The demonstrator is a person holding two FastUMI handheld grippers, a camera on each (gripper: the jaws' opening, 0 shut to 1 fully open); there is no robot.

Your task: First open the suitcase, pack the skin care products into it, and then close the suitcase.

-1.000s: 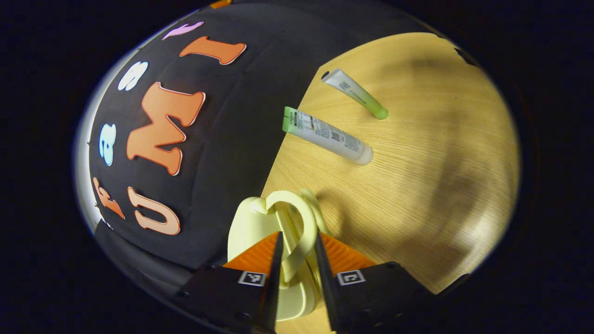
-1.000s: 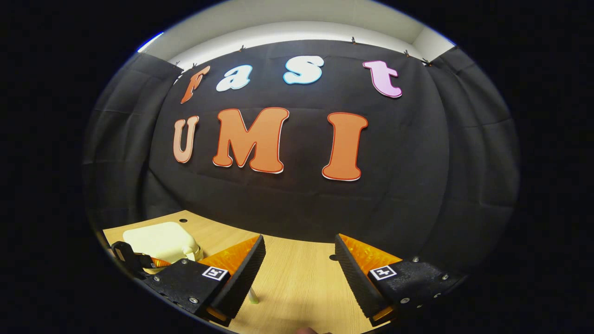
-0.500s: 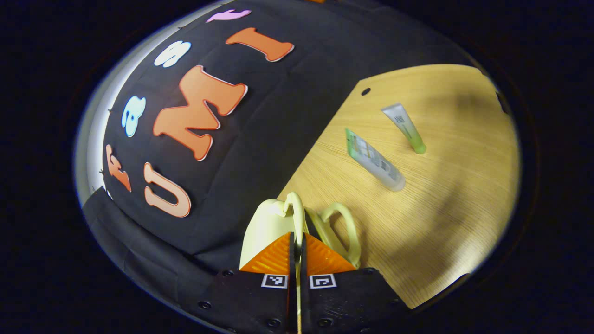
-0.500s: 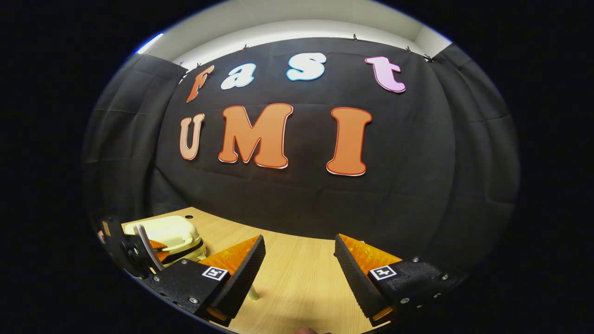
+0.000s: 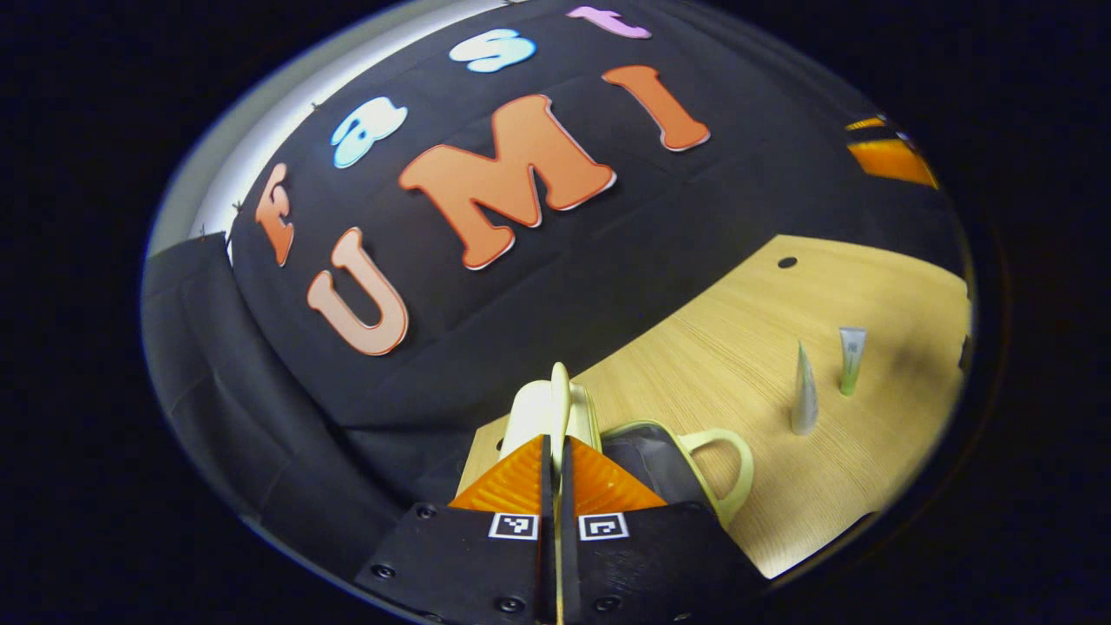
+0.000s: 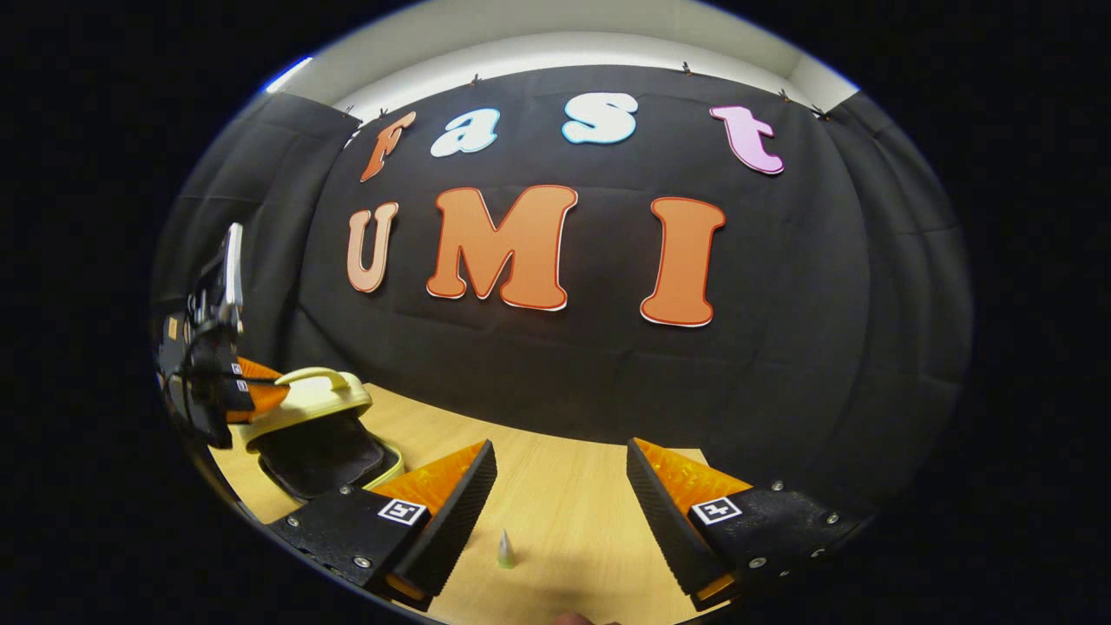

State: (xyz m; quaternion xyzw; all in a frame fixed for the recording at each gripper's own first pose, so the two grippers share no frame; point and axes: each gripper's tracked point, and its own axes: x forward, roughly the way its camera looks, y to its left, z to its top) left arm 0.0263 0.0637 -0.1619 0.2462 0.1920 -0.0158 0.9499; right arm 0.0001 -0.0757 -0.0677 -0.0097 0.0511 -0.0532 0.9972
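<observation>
Table (image 5: 755, 338): I see pale wood, with black cloth behind its far edge.
Suitcase (image 6: 317, 430): near left edge, lid up.
Left gripper (image 5: 555, 456): jaws closed on lid handle (image 5: 560, 399).
Right gripper (image 6: 560, 486): jaws wide, empty.
Tubes (image 5: 804, 401): two, mid-table.

Pale yellow hard-shell suitcase (image 6: 299, 434) partly hidden behind right gripper finger (image 6: 434, 512); dark lining detail unclear; tube labels unreadable.

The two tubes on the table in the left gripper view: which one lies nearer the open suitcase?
The larger whitish tube, lying toward the suitcase; the smaller green-tipped tube lies beyond it.
</observation>
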